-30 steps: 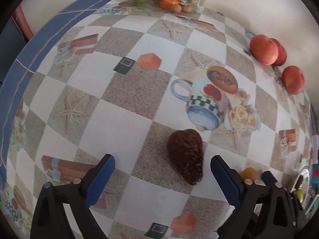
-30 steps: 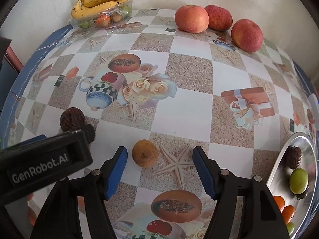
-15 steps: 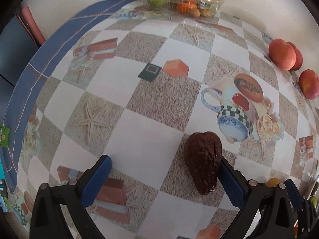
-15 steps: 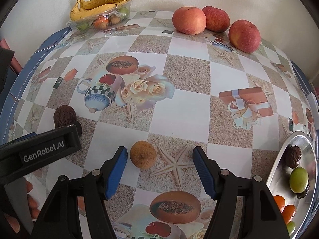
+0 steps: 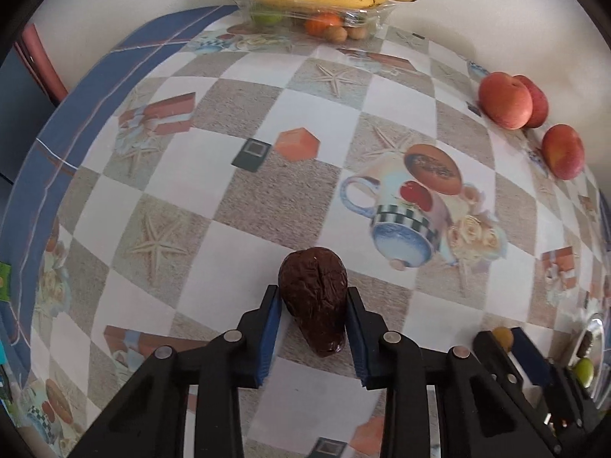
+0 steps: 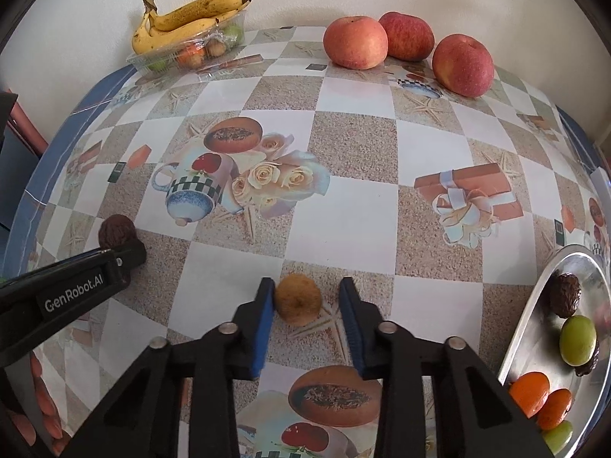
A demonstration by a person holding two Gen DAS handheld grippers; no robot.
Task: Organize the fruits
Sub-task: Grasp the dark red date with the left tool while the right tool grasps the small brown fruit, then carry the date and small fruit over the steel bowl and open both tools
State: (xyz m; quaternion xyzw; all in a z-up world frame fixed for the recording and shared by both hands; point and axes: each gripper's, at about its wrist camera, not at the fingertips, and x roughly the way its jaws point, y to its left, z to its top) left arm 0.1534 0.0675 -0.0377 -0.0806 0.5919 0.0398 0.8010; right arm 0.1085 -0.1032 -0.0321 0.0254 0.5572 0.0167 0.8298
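Note:
A dark brown scaly fruit (image 5: 313, 297) lies on the patterned tablecloth, and my left gripper (image 5: 312, 294) is shut on it, both blue pads against its sides. The same fruit (image 6: 116, 231) pokes out past the left gripper (image 6: 114, 263) in the right wrist view. A small round tan fruit (image 6: 298, 299) sits between the fingers of my right gripper (image 6: 306, 286). The left pad touches it, while a gap remains at the right pad, so this gripper is still open. The tan fruit (image 5: 502, 336) also appears in the left wrist view.
A metal tray (image 6: 534, 305) at the right edge holds dark, green and orange fruits. Three red apples (image 6: 355, 42) stand by the back wall. Bananas (image 6: 191, 15) lie on a clear plastic box (image 5: 317, 19) of small fruits. A hand (image 6: 38, 416) holds the left gripper.
The left gripper's wide-open fingers closed onto the dark scaly fruit. The right gripper's fingers narrowed around the tan fruit and its left pad came to touch it.

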